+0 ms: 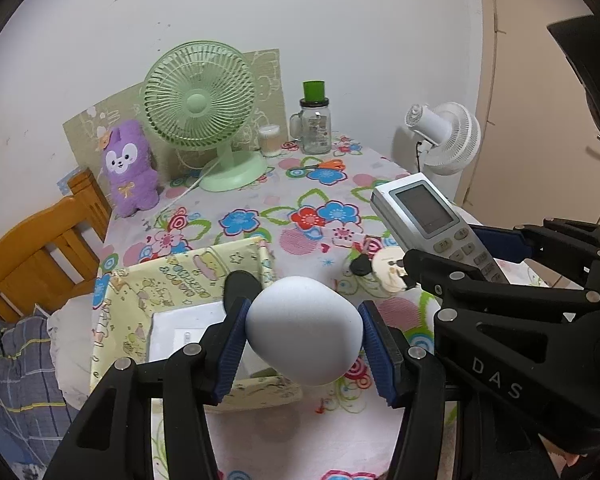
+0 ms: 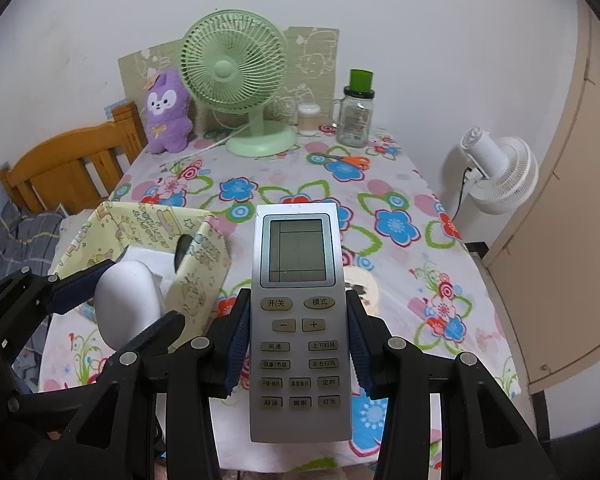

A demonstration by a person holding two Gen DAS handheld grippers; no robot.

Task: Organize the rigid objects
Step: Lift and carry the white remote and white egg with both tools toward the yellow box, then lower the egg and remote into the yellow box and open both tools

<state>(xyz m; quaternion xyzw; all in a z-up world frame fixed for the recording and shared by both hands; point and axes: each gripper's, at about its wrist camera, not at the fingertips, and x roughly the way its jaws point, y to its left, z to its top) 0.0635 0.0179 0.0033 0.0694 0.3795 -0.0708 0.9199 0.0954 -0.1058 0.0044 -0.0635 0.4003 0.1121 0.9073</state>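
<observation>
Trouble brewing: left claw (image 1: 302, 334) pinches round egg (image 1: 304, 330), right claw (image 2: 298, 340) clamps remote (image 2: 298, 320); egg may squirt free short of box (image 1: 172, 280).

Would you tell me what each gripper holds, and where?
Left gripper: white egg-shaped object, by its sides. Right gripper: remote control, by its side edges at the buttons.

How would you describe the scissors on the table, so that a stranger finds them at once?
Start at the green fan at the back of the flowered table. To its right stands a glass jar with a green lid; the scissors lie flat just before it. Only they have orange handles.
</observation>
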